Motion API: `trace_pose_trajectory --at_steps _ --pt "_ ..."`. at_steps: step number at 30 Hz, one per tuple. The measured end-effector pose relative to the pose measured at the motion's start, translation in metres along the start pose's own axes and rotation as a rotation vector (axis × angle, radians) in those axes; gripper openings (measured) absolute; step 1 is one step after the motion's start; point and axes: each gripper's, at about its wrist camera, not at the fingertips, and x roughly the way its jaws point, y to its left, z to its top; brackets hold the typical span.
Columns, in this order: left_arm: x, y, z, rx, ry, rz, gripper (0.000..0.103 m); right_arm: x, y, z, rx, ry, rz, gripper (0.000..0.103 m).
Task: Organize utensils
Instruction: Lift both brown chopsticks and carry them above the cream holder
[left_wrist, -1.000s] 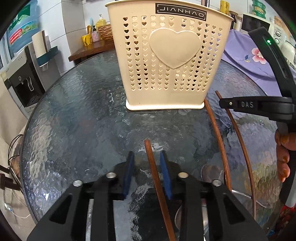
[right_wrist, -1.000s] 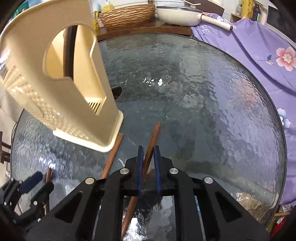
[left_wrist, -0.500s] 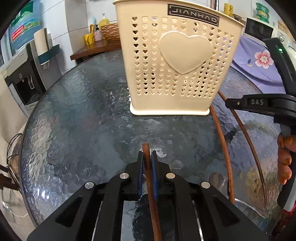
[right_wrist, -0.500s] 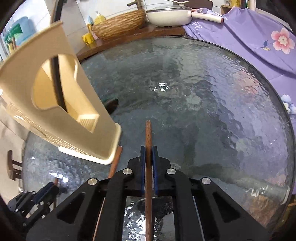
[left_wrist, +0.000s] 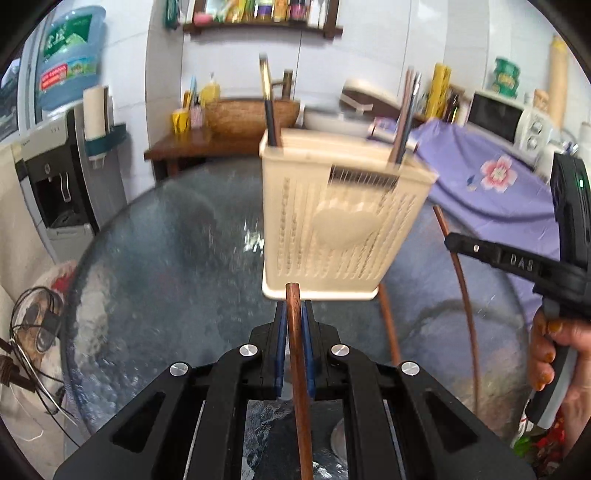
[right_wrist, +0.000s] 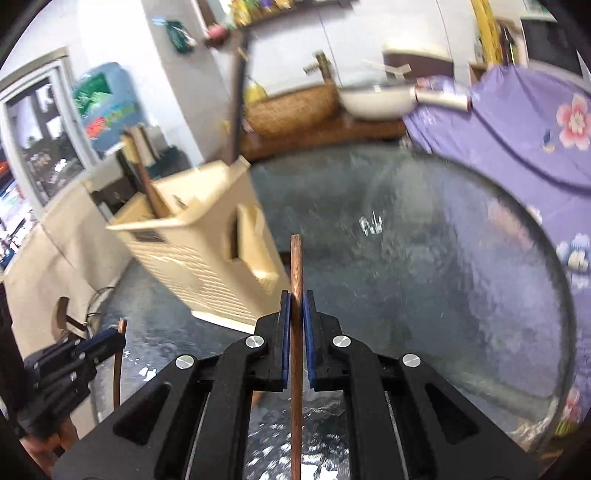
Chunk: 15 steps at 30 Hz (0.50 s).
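Note:
A cream perforated utensil holder (left_wrist: 340, 229) with a heart on its front stands on the round glass table (left_wrist: 166, 266); it also shows in the right wrist view (right_wrist: 207, 251). A few utensils stick up out of it. My left gripper (left_wrist: 294, 314) is shut on a brown chopstick (left_wrist: 297, 350), lifted off the table and pointing at the holder's base. My right gripper (right_wrist: 296, 306) is shut on another brown chopstick (right_wrist: 296, 295), raised right of the holder. One more chopstick (left_wrist: 388, 321) lies on the glass by the holder's right corner.
A purple floral cloth (left_wrist: 517, 192) covers the surface at the right. A wooden side table (left_wrist: 192, 147) with a woven basket stands behind. A water dispenser (left_wrist: 55, 177) is at the left. A metal spoon bowl (left_wrist: 340, 439) lies near my left gripper.
My left gripper closed on its chopstick, and both grippers lifted their chopsticks off the glass and tilted up, so the holder now looks lower and farther away.

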Motion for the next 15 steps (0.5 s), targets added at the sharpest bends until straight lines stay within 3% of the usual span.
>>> trace_pose_trajectory --at_steps 8,15 --pt "-0.058 -0.009 0.019 0.017 -0.135 -0.039 0.008 -0.077 0.020 0.007 -0.095 -0.148 0.072 0.008" --pt "-0.092 -0.012 0.022 0.038 -0.207 -0.052 0.008 -0.117 0.028 0.007 -0.142 -0.183 0.130 0.007"
